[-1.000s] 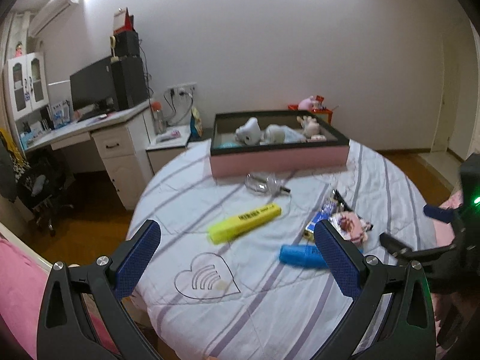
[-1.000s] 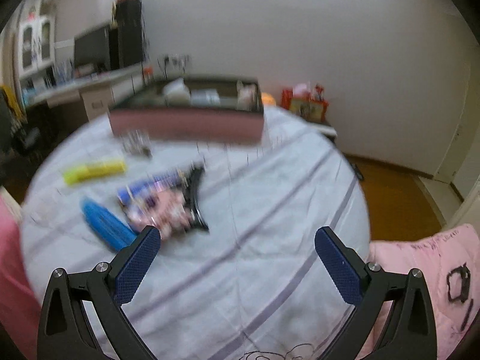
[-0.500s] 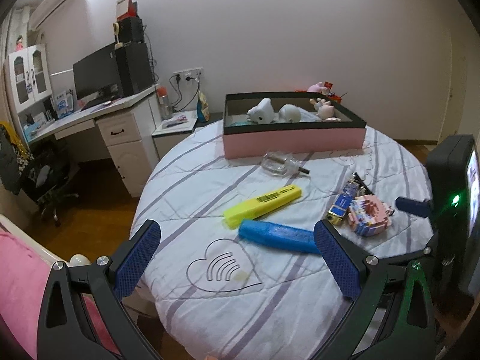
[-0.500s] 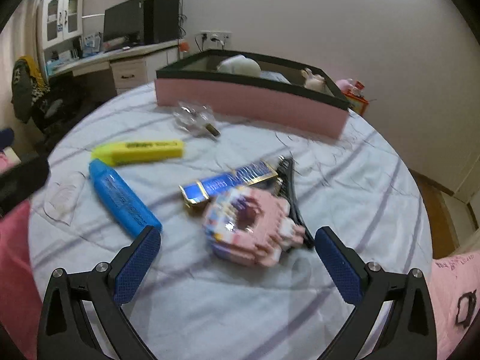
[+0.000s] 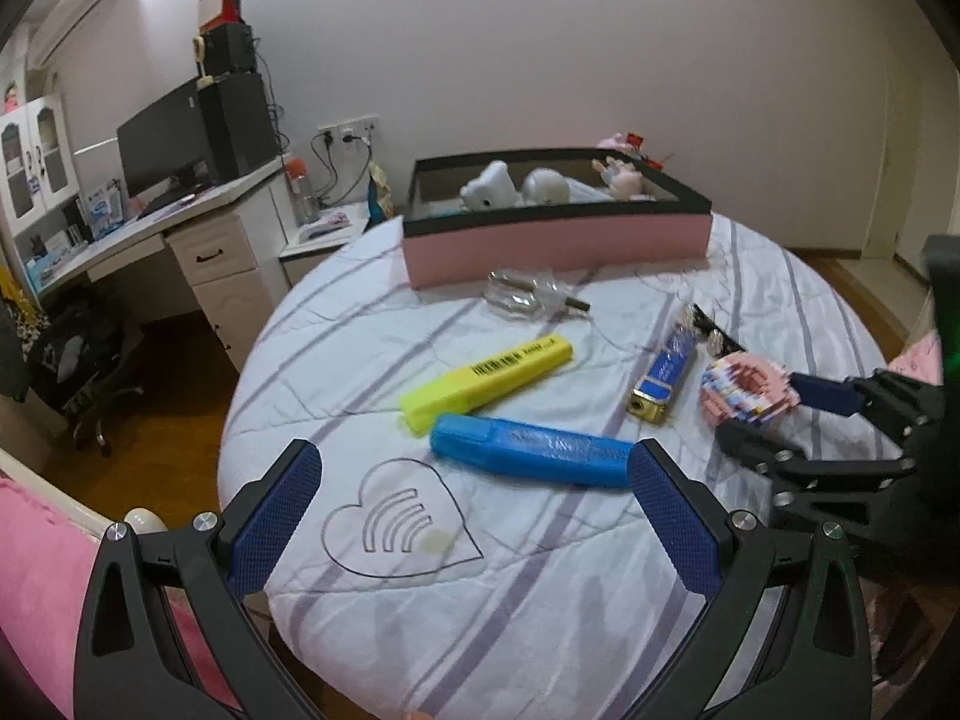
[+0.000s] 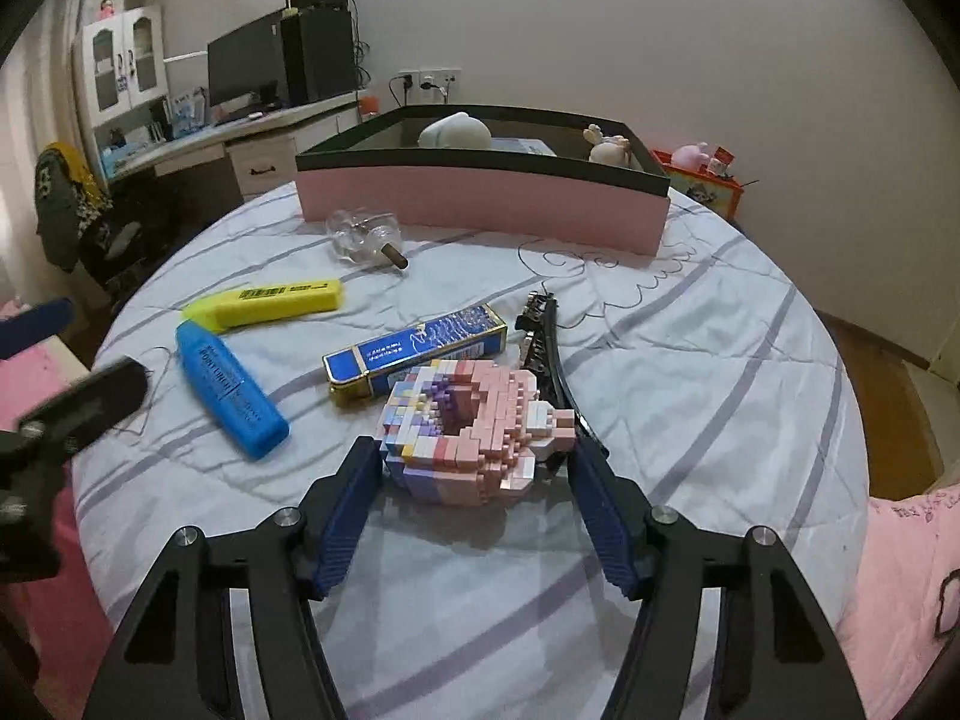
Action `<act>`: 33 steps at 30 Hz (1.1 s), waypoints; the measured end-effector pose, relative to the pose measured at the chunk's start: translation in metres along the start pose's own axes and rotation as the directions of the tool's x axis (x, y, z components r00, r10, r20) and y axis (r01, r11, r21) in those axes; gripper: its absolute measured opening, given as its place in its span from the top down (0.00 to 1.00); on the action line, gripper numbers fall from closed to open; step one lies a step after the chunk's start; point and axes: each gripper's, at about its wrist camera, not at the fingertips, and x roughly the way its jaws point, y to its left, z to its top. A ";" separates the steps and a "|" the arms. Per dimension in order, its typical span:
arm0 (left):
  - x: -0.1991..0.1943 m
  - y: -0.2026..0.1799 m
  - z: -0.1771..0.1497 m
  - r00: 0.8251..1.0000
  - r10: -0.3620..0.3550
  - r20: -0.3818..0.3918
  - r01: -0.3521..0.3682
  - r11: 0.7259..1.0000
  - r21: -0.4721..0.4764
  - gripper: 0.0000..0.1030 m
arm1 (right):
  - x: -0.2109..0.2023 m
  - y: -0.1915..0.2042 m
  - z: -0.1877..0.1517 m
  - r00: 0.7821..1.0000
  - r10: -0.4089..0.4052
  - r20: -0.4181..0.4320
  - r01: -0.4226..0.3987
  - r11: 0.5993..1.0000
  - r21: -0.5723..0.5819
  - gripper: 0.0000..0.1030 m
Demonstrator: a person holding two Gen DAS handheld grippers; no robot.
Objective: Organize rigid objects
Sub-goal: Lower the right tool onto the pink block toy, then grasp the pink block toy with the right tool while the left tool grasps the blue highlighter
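Your left hand-held gripper (image 5: pixel 474 516) hovers released and wide apart over the near edge of the round worktop (image 5: pixel 540 612). Just beyond its fingertips (image 5: pixel 666 504) lies the blue marker (image 5: pixel 531 449), its long axis running left to right across the gripper's mouth, the right end close to the right fingertip but not touching that you can confirm. Just behind it, the yellow highlighter (image 5: pixel 487 381) lies slanted, its far end pointing up and right toward the pink box (image 5: pixel 555 249).

Farther right, the blue-and-gold carton (image 6: pixel 414 354) lies diagonally, gold end nearest you. Your right hand-held gripper (image 6: pixel 474 474) straddles the pink brick model (image 6: pixel 468 432): the model sits between both pads, the left pad (image 6: pixel 351 516) just beside its pale blue side, the right pad (image 6: pixel 600 516) beside its pink side. The jaws stand partly closed, and you cannot tell whether they press the bricks. The model rests on the worktop, touching the carton's near end, its hollow facing up. A black hair clip (image 6: pixel 549 354) lies just right of it, pointing away toward the box.
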 end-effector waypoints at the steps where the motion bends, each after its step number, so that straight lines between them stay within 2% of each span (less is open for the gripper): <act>1: 0.002 -0.001 -0.001 1.000 -0.001 -0.008 0.001 1.000 0.002 0.00 | -0.002 -0.004 -0.002 1.000 0.009 -0.003 -0.009 1.000 0.009 0.36; 8: 0.015 -0.007 -0.005 0.999 -0.010 -0.044 0.010 1.000 -0.004 0.00 | -0.029 -0.027 -0.014 1.000 -0.003 0.021 0.002 0.999 0.045 0.36; 12: 0.020 -0.011 -0.006 0.998 -0.024 -0.057 0.023 1.000 -0.006 0.00 | -0.030 -0.045 -0.024 1.000 -0.004 -0.010 0.005 0.995 0.096 0.36; 16: 0.024 -0.012 -0.007 0.997 -0.026 -0.067 0.025 1.000 -0.013 0.00 | -0.024 -0.053 -0.026 1.000 0.002 0.004 -0.002 0.992 0.128 0.33; 17: 0.025 -0.012 -0.007 0.997 -0.027 -0.072 0.026 1.000 -0.015 0.00 | -0.023 -0.052 -0.024 1.000 -0.002 0.011 0.000 0.992 0.129 0.29; 19: 0.026 -0.012 -0.008 0.997 -0.028 -0.077 0.027 0.999 -0.020 0.00 | -0.019 -0.051 -0.021 1.000 0.004 0.017 -0.006 0.992 0.128 0.27; 27: 0.043 -0.010 -0.008 0.991 -0.060 -0.118 0.051 0.996 -0.075 0.00 | -0.004 -0.047 -0.024 0.998 -0.053 0.027 0.051 0.997 0.065 0.29; 33: 0.050 -0.019 -0.004 0.987 -0.095 -0.130 0.084 0.993 -0.084 0.00 | -0.004 -0.048 -0.027 0.997 -0.055 0.054 0.052 0.997 0.059 0.28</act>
